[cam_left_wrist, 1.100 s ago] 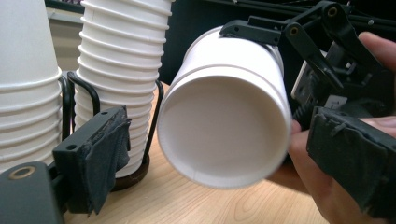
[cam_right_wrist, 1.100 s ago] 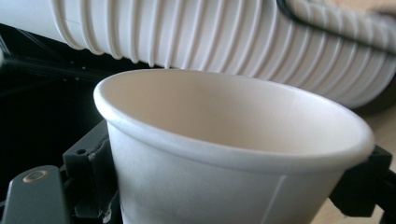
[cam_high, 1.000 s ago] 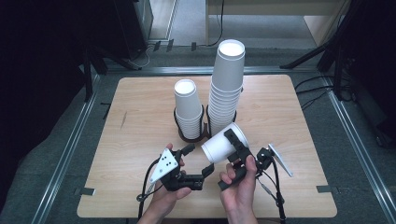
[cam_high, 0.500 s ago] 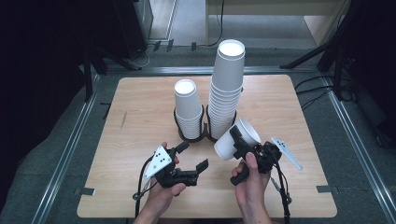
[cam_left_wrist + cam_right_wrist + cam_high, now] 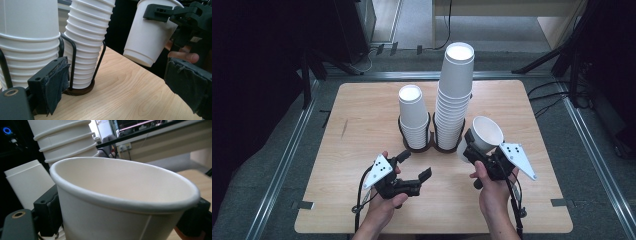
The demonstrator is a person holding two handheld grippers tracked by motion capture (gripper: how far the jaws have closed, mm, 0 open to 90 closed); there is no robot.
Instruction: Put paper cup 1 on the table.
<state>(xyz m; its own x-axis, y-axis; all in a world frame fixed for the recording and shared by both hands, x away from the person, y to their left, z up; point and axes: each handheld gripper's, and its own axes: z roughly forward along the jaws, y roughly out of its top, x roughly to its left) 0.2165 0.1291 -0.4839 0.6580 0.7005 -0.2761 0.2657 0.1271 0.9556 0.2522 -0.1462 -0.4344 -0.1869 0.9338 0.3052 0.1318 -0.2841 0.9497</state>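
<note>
My right gripper is shut on a single white paper cup, held off the table with its mouth tilted up and to the right. The cup sits between the black jaws in the right gripper view. My left gripper is low over the table's near middle, open with nothing between its jaws, which point at the stacks. In the left gripper view the held cup hangs at the upper right. A short cup stack and a tall cup stack stand side by side.
Both stacks sit in a black wire holder at the middle of the wooden table. The holder's wire loops rise close in front of the left jaw. Metal rails and dark stands surround the table.
The right gripper has carried the cup right and slightly up, away from the left gripper, turning its mouth from sideways to more upward. The left gripper has stayed about where it was.
</note>
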